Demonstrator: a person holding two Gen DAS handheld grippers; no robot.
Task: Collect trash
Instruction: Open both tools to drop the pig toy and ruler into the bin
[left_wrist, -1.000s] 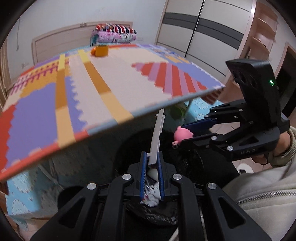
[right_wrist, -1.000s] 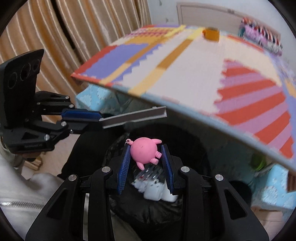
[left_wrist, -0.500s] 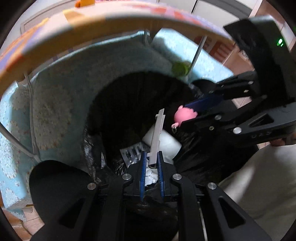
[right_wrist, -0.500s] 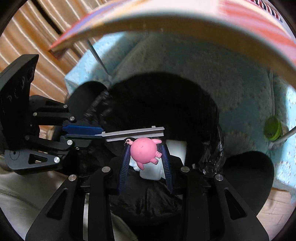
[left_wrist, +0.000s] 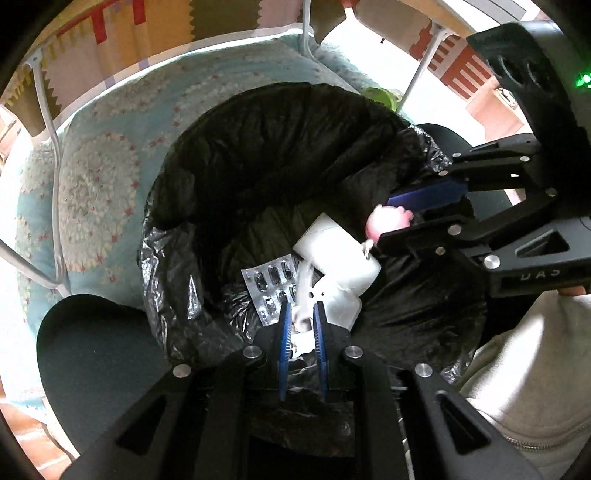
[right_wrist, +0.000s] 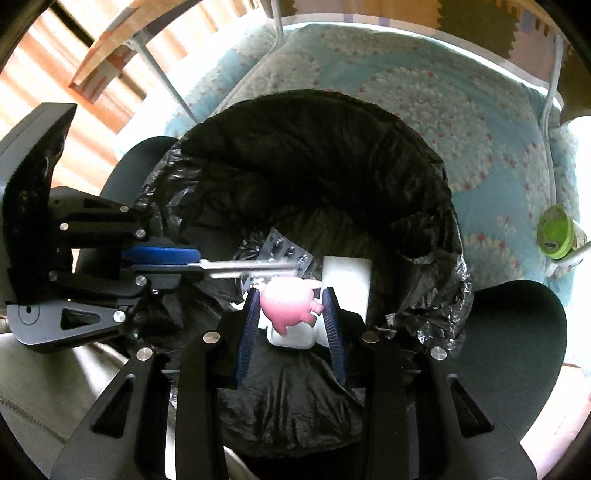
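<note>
Left gripper (left_wrist: 302, 314) clamped on a thin grey plastic strip (right_wrist: 255, 268), blurred; right gripper (right_wrist: 290, 301) pinching a round, smooth pink rubbery toy figure (right_wrist: 290, 302) between ribbed blue pads (right_wrist: 248, 325); both held over the open mouth of the bin lined with a crinkled glossy black plastic bag (left_wrist: 280, 155); inside lie a silver foil blister pack (left_wrist: 271, 286) and a white boxy plastic container (left_wrist: 338, 254); pale blue patterned quilt (right_wrist: 480, 155) behind the bin.
</note>
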